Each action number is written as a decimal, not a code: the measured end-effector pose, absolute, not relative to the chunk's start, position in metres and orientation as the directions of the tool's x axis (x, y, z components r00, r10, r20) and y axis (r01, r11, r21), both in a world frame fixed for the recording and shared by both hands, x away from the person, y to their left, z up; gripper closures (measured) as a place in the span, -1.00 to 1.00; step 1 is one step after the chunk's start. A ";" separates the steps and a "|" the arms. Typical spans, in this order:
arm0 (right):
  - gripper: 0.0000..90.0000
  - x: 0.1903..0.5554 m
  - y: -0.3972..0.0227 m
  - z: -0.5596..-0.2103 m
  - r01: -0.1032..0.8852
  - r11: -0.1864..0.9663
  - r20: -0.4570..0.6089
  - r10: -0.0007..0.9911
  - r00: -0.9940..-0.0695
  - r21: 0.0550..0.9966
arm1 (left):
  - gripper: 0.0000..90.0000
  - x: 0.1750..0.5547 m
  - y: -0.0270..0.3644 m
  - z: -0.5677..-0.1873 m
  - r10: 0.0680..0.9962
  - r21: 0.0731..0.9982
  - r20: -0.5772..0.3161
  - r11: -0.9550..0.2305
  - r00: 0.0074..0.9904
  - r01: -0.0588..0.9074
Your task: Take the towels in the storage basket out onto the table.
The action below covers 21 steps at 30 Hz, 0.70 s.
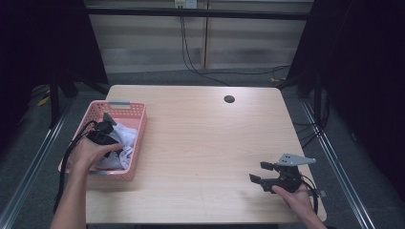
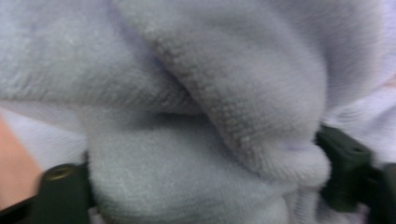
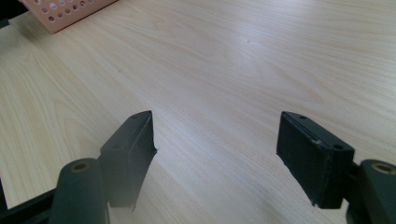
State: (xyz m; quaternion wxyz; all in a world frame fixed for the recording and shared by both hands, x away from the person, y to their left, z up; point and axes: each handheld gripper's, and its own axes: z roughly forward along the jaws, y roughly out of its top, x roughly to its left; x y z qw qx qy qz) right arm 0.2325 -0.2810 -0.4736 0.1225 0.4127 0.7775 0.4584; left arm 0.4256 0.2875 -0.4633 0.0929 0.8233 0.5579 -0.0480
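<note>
A pink plastic basket (image 1: 138, 110) stands at the table's left edge with pale white-lilac fleece cloth (image 1: 128, 135) heaped in it. A hand pushes my left gripper (image 1: 113, 145) down into that heap. In the left gripper view a thick fold of the cloth (image 2: 210, 140) bulges between the two black jaws and touches both; the left gripper (image 2: 203, 179) stands wide, its pads mostly hidden. My right gripper (image 1: 258, 171) rests low over the table's near right part, open, with bare wood between its fingers (image 3: 130, 149). The right gripper (image 3: 215, 140) points toward the basket (image 3: 65, 14).
The light wooden table (image 1: 205, 138) has a round cable hole (image 1: 229, 99) near its far edge. A black cable (image 1: 67, 157) trails from the left gripper over the basket's near left corner. Metal rails run along the floor on both sides.
</note>
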 end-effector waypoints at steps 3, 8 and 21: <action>-0.27 0.229 -0.279 -0.472 0.523 0.244 0.188 0.744 -0.641 0.816 | -0.18 0.425 0.286 -0.461 0.900 0.106 -0.191 -0.379 0.393 0.919; -0.28 0.228 -0.278 -0.471 0.519 0.246 0.185 0.742 -0.644 0.818 | 0.05 0.422 0.287 -0.460 0.888 0.137 -0.195 -0.395 0.416 0.908; -0.31 0.231 -0.279 -0.472 0.527 0.229 0.190 0.758 -0.624 0.819 | 0.21 0.414 0.301 -0.449 0.873 0.243 -0.216 -0.385 0.437 0.890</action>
